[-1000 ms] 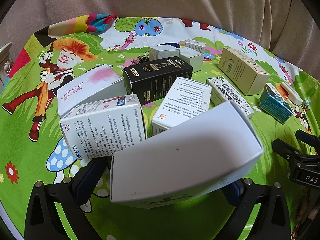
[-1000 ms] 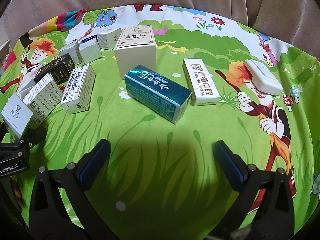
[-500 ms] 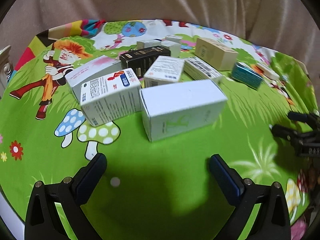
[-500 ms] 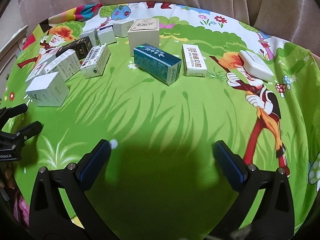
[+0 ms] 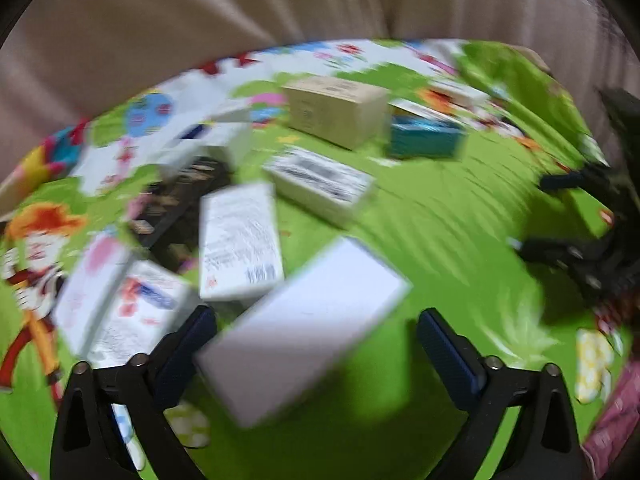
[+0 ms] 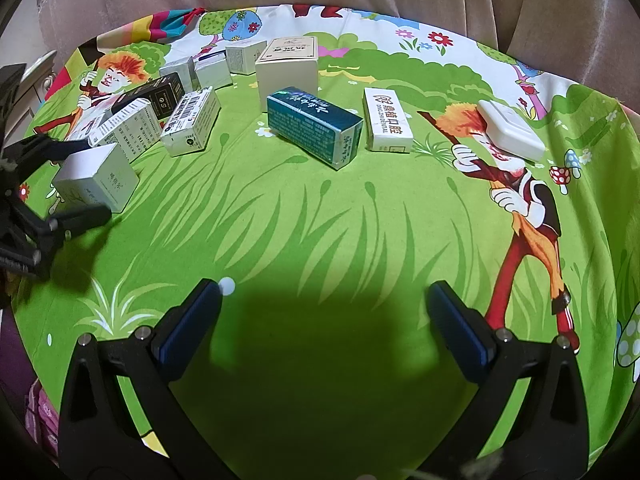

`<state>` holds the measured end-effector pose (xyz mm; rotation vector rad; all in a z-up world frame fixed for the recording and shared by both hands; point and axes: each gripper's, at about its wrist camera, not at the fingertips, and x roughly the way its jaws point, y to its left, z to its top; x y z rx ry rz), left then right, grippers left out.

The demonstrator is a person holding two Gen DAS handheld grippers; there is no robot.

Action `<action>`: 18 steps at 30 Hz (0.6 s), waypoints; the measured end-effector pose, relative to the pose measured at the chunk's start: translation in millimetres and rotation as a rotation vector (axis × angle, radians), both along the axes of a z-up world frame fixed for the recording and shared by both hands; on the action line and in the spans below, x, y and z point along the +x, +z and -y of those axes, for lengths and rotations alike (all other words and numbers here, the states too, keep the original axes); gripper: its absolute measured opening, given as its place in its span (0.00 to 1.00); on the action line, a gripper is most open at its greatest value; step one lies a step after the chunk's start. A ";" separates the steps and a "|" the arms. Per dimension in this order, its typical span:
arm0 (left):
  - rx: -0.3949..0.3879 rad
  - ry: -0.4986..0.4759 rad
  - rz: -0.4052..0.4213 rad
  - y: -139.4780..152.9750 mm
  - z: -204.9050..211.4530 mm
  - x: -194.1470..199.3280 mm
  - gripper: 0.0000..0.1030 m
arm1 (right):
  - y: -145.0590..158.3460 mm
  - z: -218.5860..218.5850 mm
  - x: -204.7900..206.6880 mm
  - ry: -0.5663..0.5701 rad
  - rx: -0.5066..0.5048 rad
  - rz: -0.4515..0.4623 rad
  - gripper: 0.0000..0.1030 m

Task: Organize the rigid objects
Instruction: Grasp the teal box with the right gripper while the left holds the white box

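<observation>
My left gripper (image 5: pixel 316 344) jaws closing around the plain white box (image 5: pixel 304 328), far left on the cartoon cloth (image 6: pixel 320 216); contact unclear through blur. Row of boxes runs rightward: teal box (image 6: pixel 314 128) centre. My right gripper (image 6: pixel 324 312) wide, empty, near edge.

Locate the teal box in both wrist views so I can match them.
Left wrist: teal box sits upper right of centre, blurred, just right of the beige box.
Right wrist: teal box lies above centre, sharp, in front of the beige box, left of the white dental box.
Shared landmark: the beige box, right beside the teal one in both.
</observation>
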<state>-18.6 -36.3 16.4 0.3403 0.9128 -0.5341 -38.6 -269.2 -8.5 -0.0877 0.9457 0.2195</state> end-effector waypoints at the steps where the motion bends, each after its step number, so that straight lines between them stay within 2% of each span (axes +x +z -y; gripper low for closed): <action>1: -0.042 -0.035 -0.022 1.8 1.4 -6.5 0.86 | 0.0 0.0 -0.1 0.000 0.000 0.000 1.00; 3: -0.120 -0.076 -0.053 3.4 4.3 -23.1 0.83 | -0.1 -0.1 0.0 0.000 0.000 0.000 1.00; 4: -0.129 -0.079 -0.044 2.5 8.4 -31.3 0.83 | 0.0 -0.2 0.0 0.000 0.000 0.000 1.00; 8: -0.127 -0.051 0.006 3.7 16.7 -49.3 0.84 | -0.1 -0.1 0.1 0.000 0.000 0.000 1.00; 11: -0.075 0.039 0.042 3.8 23.6 -34.5 0.84 | -0.2 0.0 0.1 -0.001 0.000 0.001 1.00; 13: -0.074 0.103 0.028 0.4 23.2 -19.5 0.83 | -0.2 0.1 0.1 -0.001 0.000 0.001 1.00; 15: -0.088 0.134 -0.007 -4.4 21.1 -11.5 0.64 | -0.4 0.0 -0.3 -0.001 0.001 0.001 1.00; 16: -0.075 0.142 0.019 -3.4 20.8 -14.9 0.51 | -0.5 0.0 -0.4 -0.001 0.002 0.001 1.00; 17: -0.084 0.135 0.021 -2.9 20.6 -17.0 0.44 | -0.6 0.3 0.0 -0.001 0.005 0.001 1.00; 18: -0.095 0.151 0.026 -3.0 19.1 -19.2 0.43 | -0.5 0.5 -0.4 0.002 0.005 0.001 1.00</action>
